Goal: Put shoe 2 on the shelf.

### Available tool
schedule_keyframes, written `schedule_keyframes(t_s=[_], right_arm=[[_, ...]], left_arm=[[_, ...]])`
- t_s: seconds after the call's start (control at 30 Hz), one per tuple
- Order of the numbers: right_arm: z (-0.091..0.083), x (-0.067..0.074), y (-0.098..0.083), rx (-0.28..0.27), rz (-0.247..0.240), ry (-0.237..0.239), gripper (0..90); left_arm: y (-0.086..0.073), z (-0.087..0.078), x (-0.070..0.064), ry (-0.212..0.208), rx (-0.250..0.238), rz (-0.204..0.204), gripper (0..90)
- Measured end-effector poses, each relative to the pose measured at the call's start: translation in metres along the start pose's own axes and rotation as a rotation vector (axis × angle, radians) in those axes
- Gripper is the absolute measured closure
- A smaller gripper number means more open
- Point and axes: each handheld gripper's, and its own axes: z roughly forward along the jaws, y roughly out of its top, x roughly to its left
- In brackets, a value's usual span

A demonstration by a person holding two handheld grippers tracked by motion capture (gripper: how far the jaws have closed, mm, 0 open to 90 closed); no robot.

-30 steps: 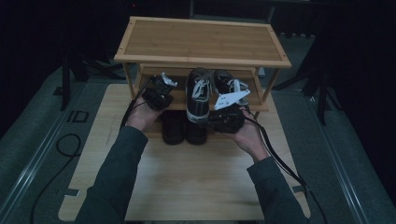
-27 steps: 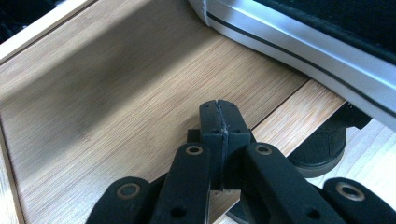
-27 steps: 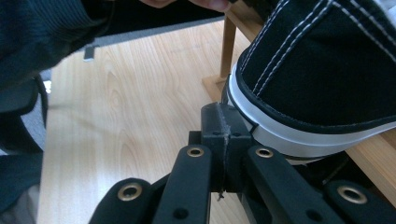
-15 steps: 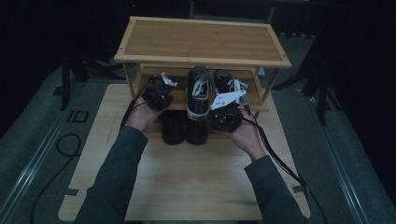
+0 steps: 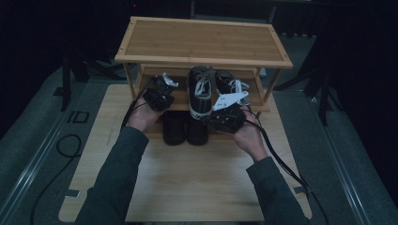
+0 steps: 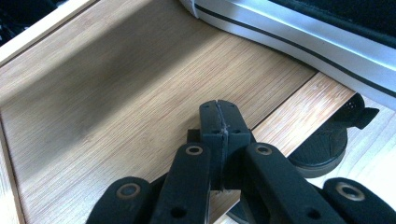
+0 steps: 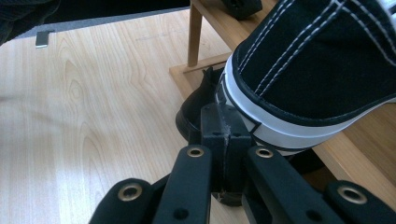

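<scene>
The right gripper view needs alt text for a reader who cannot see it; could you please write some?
The right gripper, jaws shut, sits at the white rubber sole of a black canvas sneaker on a bamboo shelf. A dark shoe stands below on the pale wooden tabletop.

In the high view, the wooden rack's top shelf (image 5: pixel 202 42) hides the toes of the two black sneakers (image 5: pixel 199 91) on the lower shelf. The right tongs (image 5: pixel 225 115) cover the heel of the right sneaker. Two dark shoes (image 5: pixel 185 131) under the rack are half hidden by the lower shelf and too dim to make out in detail. In the left gripper view, the sneaker's sole (image 6: pixel 299 32) is cut off by the top edge. In the right gripper view, the sneaker (image 7: pixel 317 60) runs off the right edge.
</scene>
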Motion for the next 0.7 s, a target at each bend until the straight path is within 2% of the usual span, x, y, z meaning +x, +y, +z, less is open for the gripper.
schedule_keyframes(t_s=[0.1,0.2,0.23,0.27,0.37,0.7], right_arm=[[0.001,0.001,0.0,0.004,-0.004,-0.008,90.0],[0.002,0.002,0.001,0.012,-0.024,-0.036,90.0],[0.003,0.003,0.002,0.021,-0.025,-0.069,90.0],[0.005,0.002,0.002,0.035,-0.031,-0.134,90.0],[0.005,0.0,0.003,0.027,-0.02,-0.121,90.0],[0.016,0.005,0.011,0.022,-0.048,-0.123,90.0]], left_arm=[[0.0,0.0,0.0,-0.002,-0.001,-0.002,90.0],[0.0,0.0,-0.001,-0.003,-0.007,-0.009,90.0],[0.0,0.0,-0.001,0.0,-0.008,-0.008,90.0],[0.0,0.0,-0.001,0.004,-0.005,-0.005,90.0],[0.0,0.0,0.0,-0.004,-0.007,-0.005,90.0],[0.0,0.001,-0.001,-0.003,-0.01,-0.01,90.0]])
